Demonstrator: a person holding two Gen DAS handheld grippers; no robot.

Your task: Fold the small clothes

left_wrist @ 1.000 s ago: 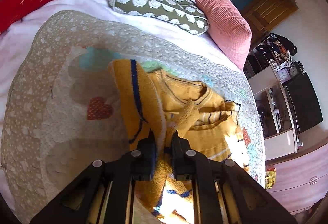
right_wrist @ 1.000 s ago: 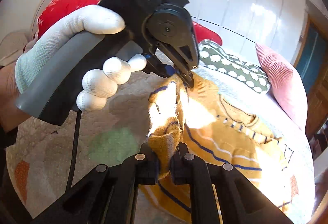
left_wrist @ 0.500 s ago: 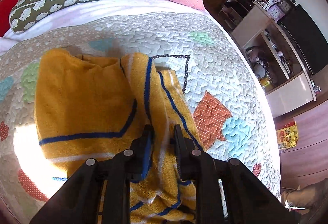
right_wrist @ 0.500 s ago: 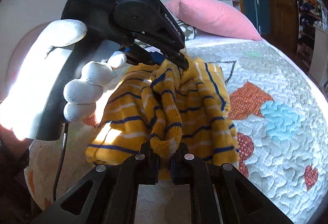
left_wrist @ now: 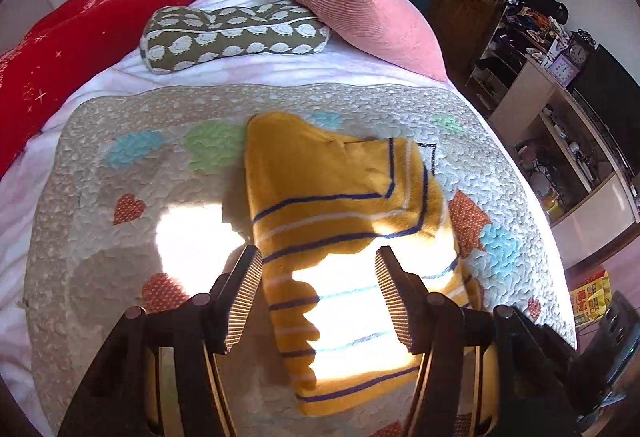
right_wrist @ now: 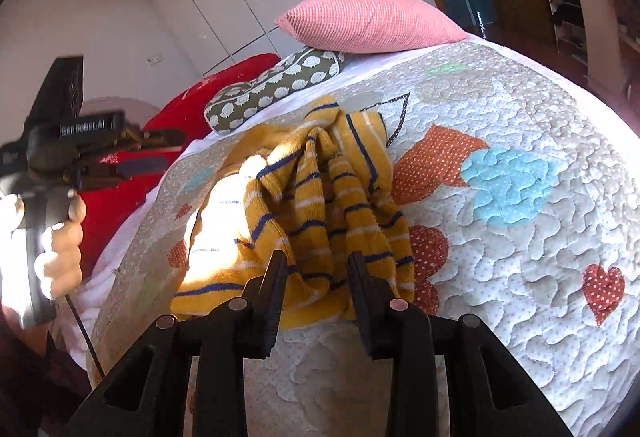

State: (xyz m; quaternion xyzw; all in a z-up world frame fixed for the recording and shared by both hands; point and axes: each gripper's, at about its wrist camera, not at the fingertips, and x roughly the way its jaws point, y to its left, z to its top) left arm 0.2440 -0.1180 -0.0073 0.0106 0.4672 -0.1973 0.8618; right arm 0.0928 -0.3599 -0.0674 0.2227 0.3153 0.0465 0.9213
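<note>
Left gripper (left_wrist: 319, 287) we find w/ fingers spread wide apart, nothing between them, held above the near end of the yellow striped sweater (left_wrist: 340, 221). Right gripper (right_wrist: 318, 279) likewise parted, its two fingertips either side of a bunched fold at the garment's near edge; we cannot tell whether the pads touch the knit, and no cloth is pinched. Sweater lies on the patchwork quilt (left_wrist: 120, 237), approx. mid-bed: mustard knit w/ navy and white stripes. In the left wrist view it reads as a long folded shape, one flap turned over its upper right part. In the right wrist view the sweater (right_wrist: 304, 205) looks rumpled on the side nearest the camera, w/ several raised folds. Strong sun patch falls across garment and quilt (right_wrist: 520, 217), washing out detail there. At the head of the bed we note a pink cushion (left_wrist: 360, 9), an olive patterned pillow (left_wrist: 232, 35) just beside it, and a red cushion (left_wrist: 80, 37) to the left. Right wrist view also shows the left gripper (right_wrist: 158, 149) at frame left, held by a hand (right_wrist: 60, 249), clear of the sweater.
</note>
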